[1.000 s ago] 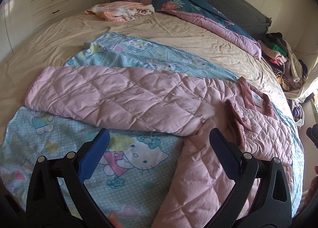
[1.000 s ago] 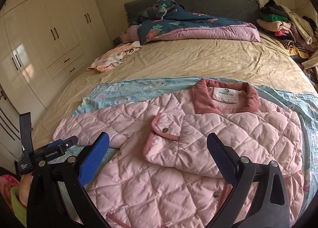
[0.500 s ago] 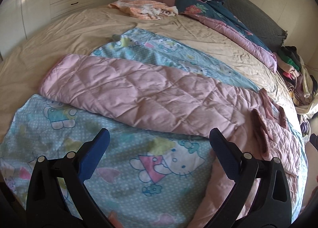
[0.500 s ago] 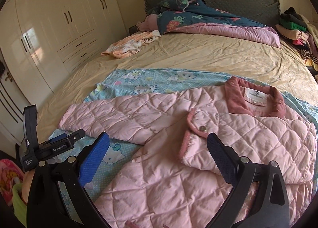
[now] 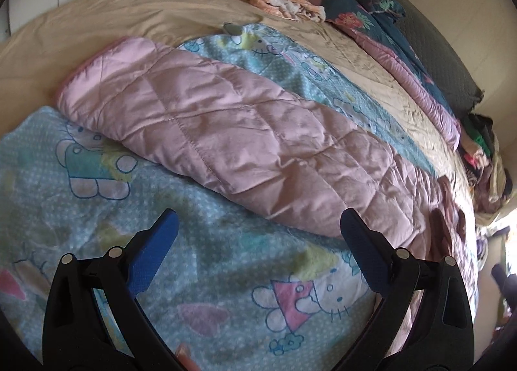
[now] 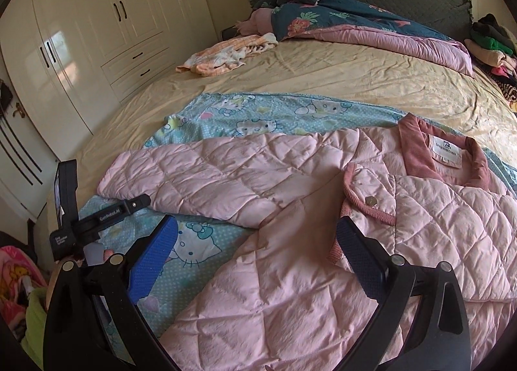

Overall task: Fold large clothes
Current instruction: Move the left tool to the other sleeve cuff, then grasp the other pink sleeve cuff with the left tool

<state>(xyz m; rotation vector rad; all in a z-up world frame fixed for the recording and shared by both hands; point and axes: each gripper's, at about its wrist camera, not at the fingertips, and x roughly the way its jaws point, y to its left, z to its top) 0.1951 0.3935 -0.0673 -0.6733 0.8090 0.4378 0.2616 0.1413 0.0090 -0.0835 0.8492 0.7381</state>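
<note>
A pink quilted jacket point(image 6: 323, 241) lies front-up on a light blue cartoon-print sheet point(image 6: 258, 112) on the bed. Its darker pink collar point(image 6: 416, 157) points to the far right, and one front panel is folded over the chest. One sleeve point(image 5: 226, 132) stretches out flat to the left. My left gripper point(image 5: 258, 225) hovers open over the sheet, just short of the sleeve's near edge. My right gripper point(image 6: 257, 225) is open above the jacket's body, nothing between its fingers. The left gripper's body point(image 6: 97, 219) shows at the left of the right wrist view.
A dark floral duvet with pink lining point(image 6: 355, 22) is bunched by the grey headboard. An orange-and-white garment point(image 6: 226, 54) lies on the beige bedsheet. Piled clothes point(image 6: 494, 47) sit at the far right. White wardrobes point(image 6: 97, 31) stand left of the bed.
My left gripper has swung left along the sleeve toward its cuff and moved closer to it. My right gripper has shifted left too, so the collar now sits further right.
</note>
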